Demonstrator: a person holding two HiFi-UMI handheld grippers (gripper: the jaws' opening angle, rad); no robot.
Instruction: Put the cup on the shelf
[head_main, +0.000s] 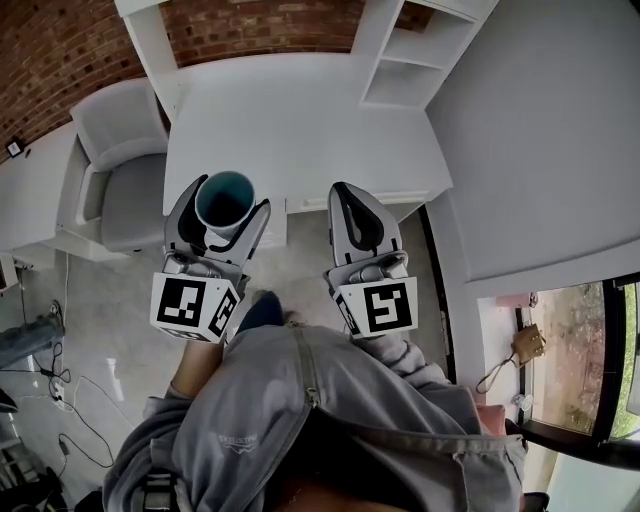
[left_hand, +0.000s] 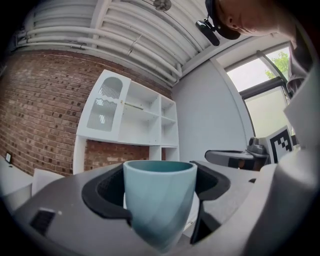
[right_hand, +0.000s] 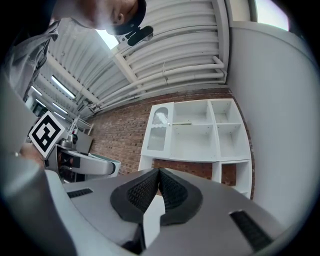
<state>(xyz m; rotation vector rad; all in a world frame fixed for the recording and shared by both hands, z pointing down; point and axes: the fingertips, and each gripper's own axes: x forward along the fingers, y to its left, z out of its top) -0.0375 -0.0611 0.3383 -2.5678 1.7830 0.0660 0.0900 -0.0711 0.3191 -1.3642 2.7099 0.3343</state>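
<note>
A pale teal cup (head_main: 225, 199) stands upright between the jaws of my left gripper (head_main: 222, 208), which is shut on it. In the left gripper view the cup (left_hand: 160, 200) fills the space between the black pads (left_hand: 102, 192). My right gripper (head_main: 347, 205) is shut with nothing in it; its pads (right_hand: 142, 192) meet at the tips. Both grippers hover over the near edge of a white desk (head_main: 300, 120). The white shelf unit (head_main: 415, 50) stands at the desk's far right, with open compartments (right_hand: 202, 130).
A grey armchair (head_main: 115, 170) stands left of the desk. A red brick wall (head_main: 60, 50) runs behind. A white wall (head_main: 540, 140) is on the right, with a window (head_main: 590, 350) low on the right. Cables (head_main: 60, 390) lie on the floor at left.
</note>
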